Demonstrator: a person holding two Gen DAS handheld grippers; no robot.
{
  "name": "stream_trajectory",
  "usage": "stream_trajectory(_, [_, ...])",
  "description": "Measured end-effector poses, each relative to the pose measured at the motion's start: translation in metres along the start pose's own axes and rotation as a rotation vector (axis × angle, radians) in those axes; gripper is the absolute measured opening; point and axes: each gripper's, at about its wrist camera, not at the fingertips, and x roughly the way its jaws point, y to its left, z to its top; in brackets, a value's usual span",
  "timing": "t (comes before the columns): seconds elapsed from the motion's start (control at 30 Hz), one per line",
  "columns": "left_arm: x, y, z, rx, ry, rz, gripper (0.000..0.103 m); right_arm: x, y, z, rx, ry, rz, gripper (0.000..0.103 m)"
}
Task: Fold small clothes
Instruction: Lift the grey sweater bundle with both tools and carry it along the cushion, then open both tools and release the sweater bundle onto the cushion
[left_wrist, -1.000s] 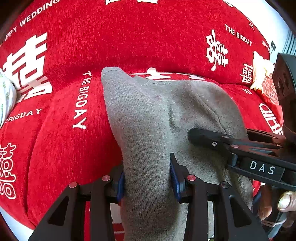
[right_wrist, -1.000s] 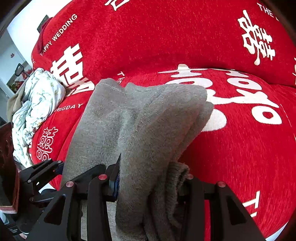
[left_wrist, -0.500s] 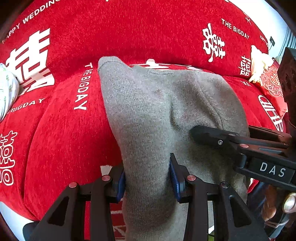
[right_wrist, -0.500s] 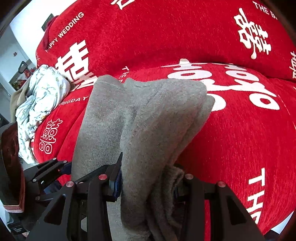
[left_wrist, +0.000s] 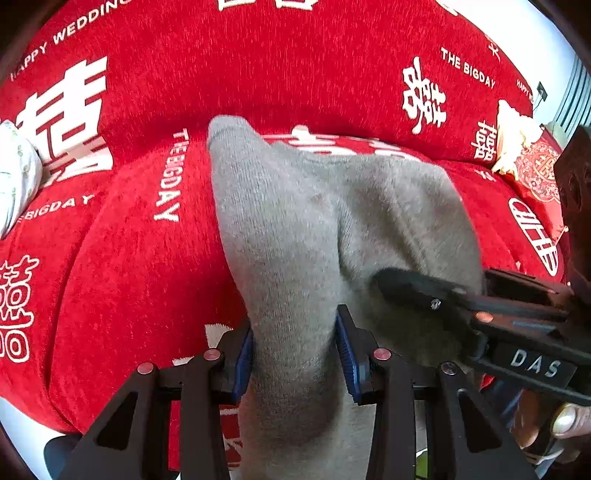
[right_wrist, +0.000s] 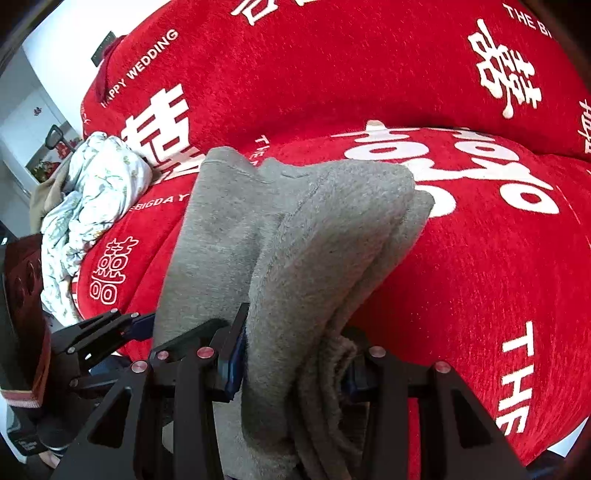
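A grey knit garment (left_wrist: 317, 229) lies in folded layers on the red sofa seat. My left gripper (left_wrist: 295, 354) is shut on its near left part. My right gripper (right_wrist: 295, 363) is shut on a thick bunch of its layers (right_wrist: 317, 236) at the near right. The right gripper also shows in the left wrist view (left_wrist: 461, 306), at the garment's right side. The left gripper shows in the right wrist view (right_wrist: 122, 325), at the garment's left edge. The garment's near end hangs below both grippers, out of view.
The red sofa cover (left_wrist: 122, 266) with white lettering spans the seat and backrest (right_wrist: 332, 66). A crumpled white floral cloth (right_wrist: 88, 206) lies at the left end of the seat. A cream and red cushion (left_wrist: 524, 158) sits at the far right.
Both grippers have drawn back slightly toward the sofa's front edge with the garment still held. The garment's far end has slid a little nearer.
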Motion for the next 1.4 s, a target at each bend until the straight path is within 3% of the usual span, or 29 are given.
stream_trajectory(0.2, [-0.009, -0.004, 0.003, 0.028, -0.031, 0.004, 0.041, -0.005, 0.007, 0.004, -0.024, -0.022, 0.008, 0.044])
stream_trajectory(0.33, [0.008, 0.002, 0.004, 0.011, -0.012, 0.025, 0.041, 0.009, -0.005, 0.004, -0.003, -0.003, -0.015, 0.043])
stream_trajectory(0.7, [0.019, 0.023, -0.001, -0.020, -0.007, -0.006, 0.041, 0.019, -0.038, 0.004, 0.067, 0.011, 0.000, 0.043])
stream_trajectory(1.2, [0.025, 0.024, -0.004, -0.011, -0.011, 0.001, 0.042, 0.029, -0.053, 0.002, 0.094, 0.026, 0.017, 0.043])
stream_trajectory(1.33, [0.029, 0.033, -0.005, -0.043, -0.007, -0.018, 0.052, 0.032, -0.057, 0.002, 0.107, 0.029, 0.031, 0.045])
stream_trajectory(1.4, [0.033, 0.042, -0.007, -0.077, -0.005, -0.028, 0.067, 0.035, -0.062, 0.001, 0.123, 0.032, 0.047, 0.048])
